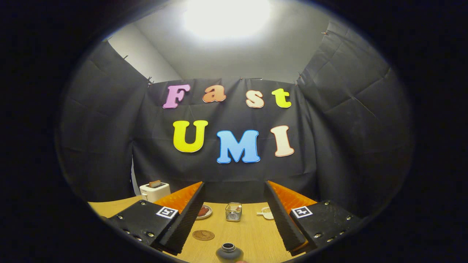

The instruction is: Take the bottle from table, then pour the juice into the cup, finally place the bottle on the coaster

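Observation:
A dark bottle (229,252) with an open round mouth stands on the wooden table (252,233), low between my two fingers and near their bases. My gripper (234,190) is open, fingers spread wide, neither touching the bottle. A round brown coaster (203,235) lies flat on the table just left of the bottle, close to the left finger. Farther ahead, between the fingertips, stands a clear ribbed glass cup (233,212).
A white toaster (154,190) with a slice in it stands at the far left of the table. A small plate (204,211) with food sits beside the left finger. A pale dish (266,212) lies by the right finger. Black cloth walls close the booth.

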